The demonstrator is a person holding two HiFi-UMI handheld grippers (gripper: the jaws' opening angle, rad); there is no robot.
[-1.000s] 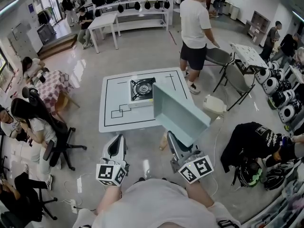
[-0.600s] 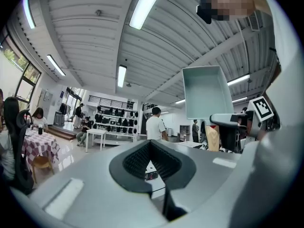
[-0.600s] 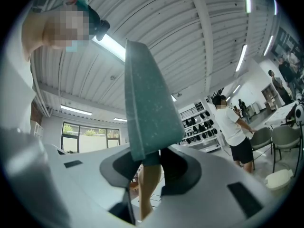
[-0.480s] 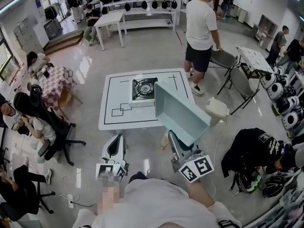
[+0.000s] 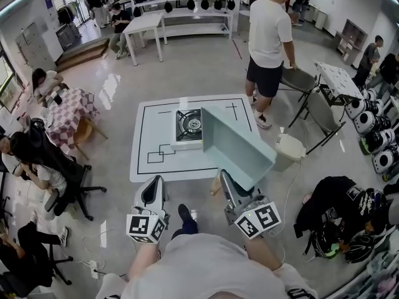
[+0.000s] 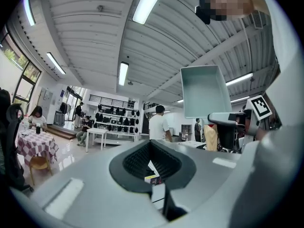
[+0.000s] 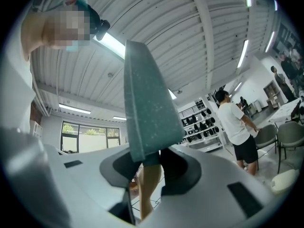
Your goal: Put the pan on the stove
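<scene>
A pale teal square pan is held tilted up above the near right corner of the white table. My right gripper is shut on its wooden handle, and the pan's body rises steeply from the jaws. The small gas stove sits at the table's middle, just left of the pan and partly hidden by it. My left gripper hangs before the table's near edge, shut and holding nothing. From the left gripper the pan shows up at the right.
A person in a white shirt stands past the table's far right corner by a chair. A white bin stands right of the table. Seated people and an office chair are at the left; gear lies on the floor at the right.
The table has drawn slightly nearer and a shoe now shows below between the grippers. The pan stays held in the right gripper at the same tilt. The standing person shifted slightly.
</scene>
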